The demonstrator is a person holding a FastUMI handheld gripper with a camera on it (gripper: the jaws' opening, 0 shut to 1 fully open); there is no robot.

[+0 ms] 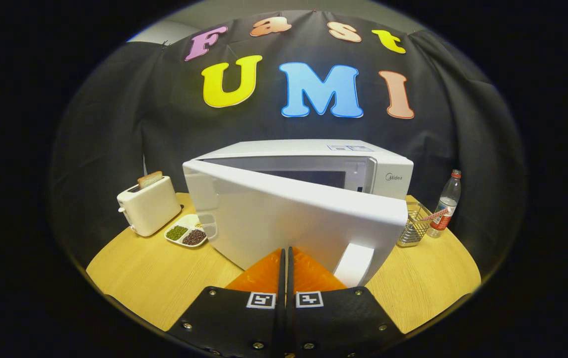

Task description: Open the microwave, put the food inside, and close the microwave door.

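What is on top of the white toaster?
A slice of toast sticks up from the toaster; its lower part is hidden in the slot. The hand-held gripper, fingers together and empty, is at the microwave door.

A white microwave (314,199) is sitting on a light wooden table (154,278), beside a cream toaster (148,207) and a white dish (188,231) showing green and dark brown beans.
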